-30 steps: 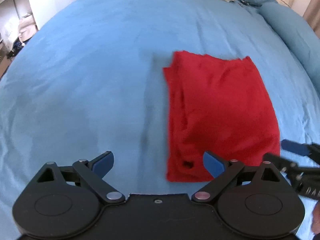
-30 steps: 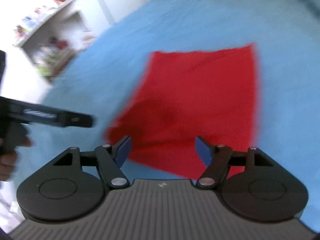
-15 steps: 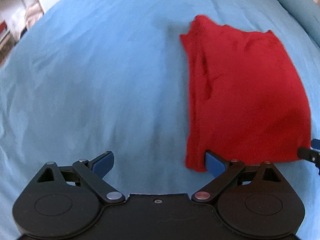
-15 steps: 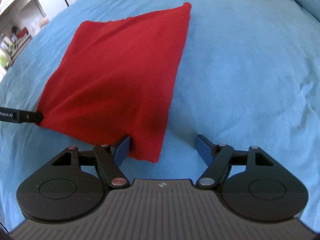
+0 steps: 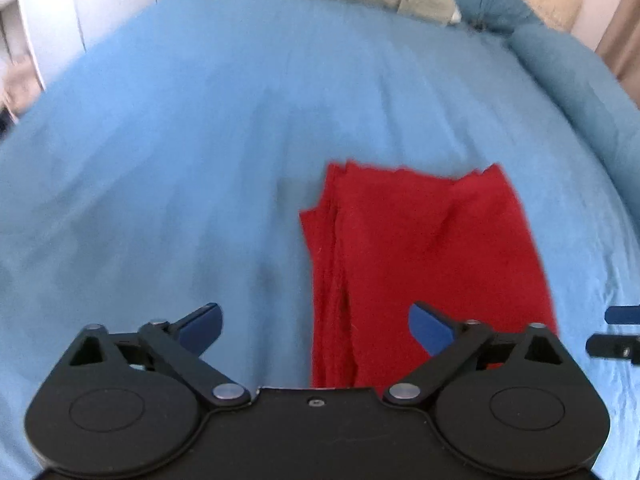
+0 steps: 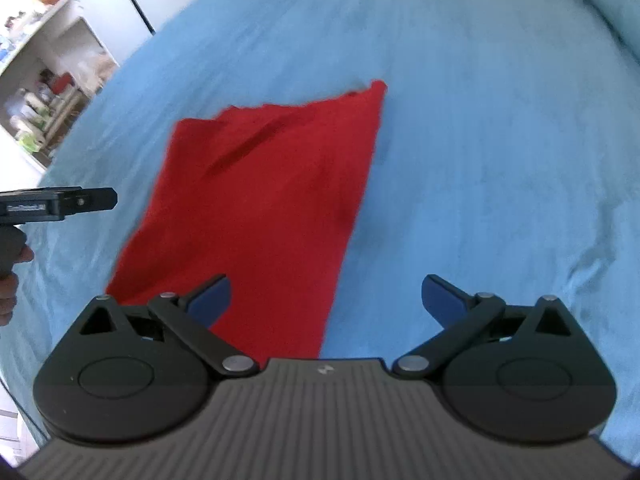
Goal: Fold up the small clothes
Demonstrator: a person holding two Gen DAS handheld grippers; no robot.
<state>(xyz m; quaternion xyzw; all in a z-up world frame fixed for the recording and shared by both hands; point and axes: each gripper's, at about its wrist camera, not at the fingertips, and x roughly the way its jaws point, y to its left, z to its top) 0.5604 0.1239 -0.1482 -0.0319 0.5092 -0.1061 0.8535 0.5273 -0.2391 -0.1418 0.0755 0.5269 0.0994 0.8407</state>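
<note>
On the blue bedspread the red garment lay folded; your left gripper and right gripper both hung spread, empty—pinching matching near corners together would have kept edges aligned.

Red garment lies flat on blue bedspread toward eleven o'clock from the wide-spread right gripper; left gripper at nine
</note>
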